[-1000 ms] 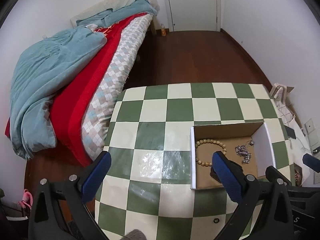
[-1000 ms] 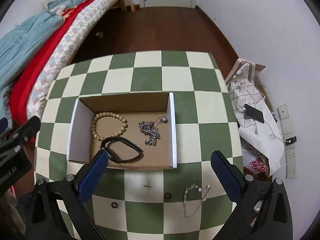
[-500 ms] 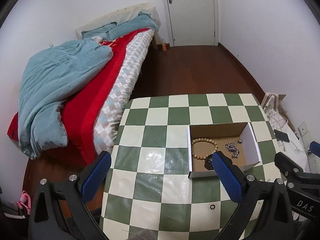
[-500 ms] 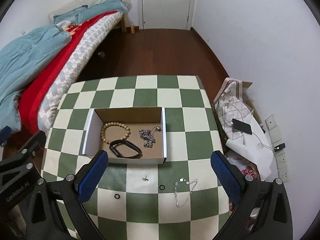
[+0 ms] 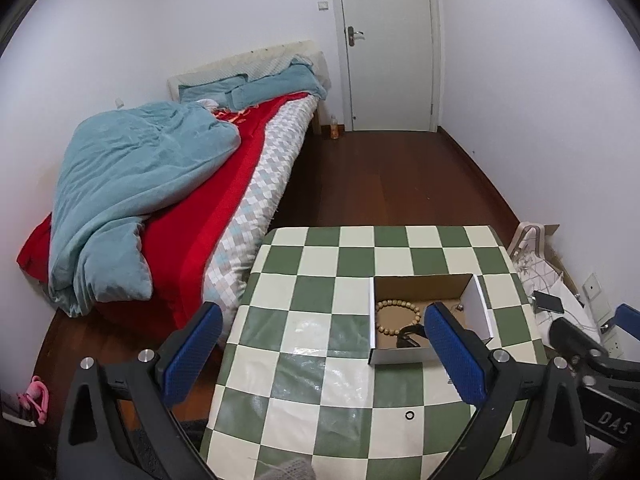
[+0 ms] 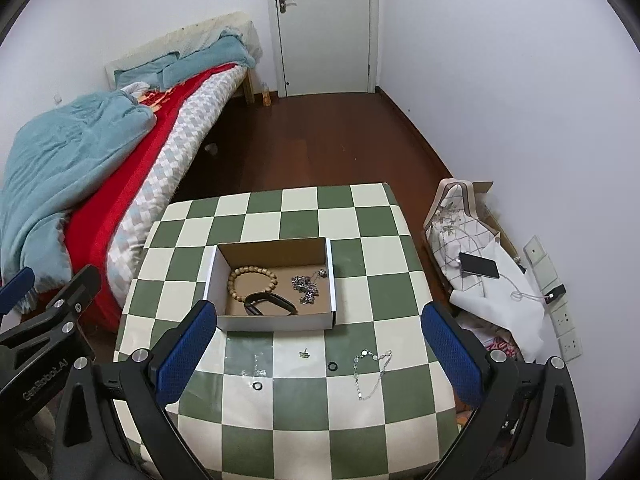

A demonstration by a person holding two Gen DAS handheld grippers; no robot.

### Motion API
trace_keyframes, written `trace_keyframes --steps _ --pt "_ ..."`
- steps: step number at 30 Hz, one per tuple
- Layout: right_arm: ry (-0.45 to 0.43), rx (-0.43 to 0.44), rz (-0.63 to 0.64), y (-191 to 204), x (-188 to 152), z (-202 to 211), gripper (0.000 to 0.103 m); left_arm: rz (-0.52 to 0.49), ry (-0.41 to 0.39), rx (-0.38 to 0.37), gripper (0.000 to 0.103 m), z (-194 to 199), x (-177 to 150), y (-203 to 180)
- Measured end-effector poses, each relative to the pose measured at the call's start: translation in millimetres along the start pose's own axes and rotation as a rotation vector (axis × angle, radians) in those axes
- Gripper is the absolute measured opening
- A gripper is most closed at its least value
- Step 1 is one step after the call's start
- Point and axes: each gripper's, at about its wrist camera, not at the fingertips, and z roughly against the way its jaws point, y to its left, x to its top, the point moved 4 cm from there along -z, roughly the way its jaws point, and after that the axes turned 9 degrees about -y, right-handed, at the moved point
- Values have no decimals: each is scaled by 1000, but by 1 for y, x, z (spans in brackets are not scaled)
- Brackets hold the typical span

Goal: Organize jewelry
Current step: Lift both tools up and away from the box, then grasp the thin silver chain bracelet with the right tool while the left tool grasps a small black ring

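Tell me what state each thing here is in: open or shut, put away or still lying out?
Left gripper: open, holding nothing.
Right gripper: open, holding nothing.
Cardboard box: open on top.
Wooden bead bracelet: in the box.
Black band: in the box.
Tangled silver chain: in the box.
Silver bracelet: out on the table.
Two black rings: out.
Small earring: out.
Door: shut.

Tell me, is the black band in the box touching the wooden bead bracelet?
Cannot tell. In the right wrist view the black band lies right against the wooden bead bracelet, perhaps overlapping, but no clear contact or gap shows.
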Motion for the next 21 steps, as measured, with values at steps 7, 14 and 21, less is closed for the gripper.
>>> trace_keyframes --steps 7,14,21 --pt "71 -21 -76 -30 -35 -17 103 -72 44 94 103 -17 -39 -2" --pt "252 -53 -207 -86 -106 -80 64 -146 192 157 103 -63 -106 -15" --pt "371 -70 -243 -109 -161 -144 63 -208 315 176 103 -102 -144 -30"
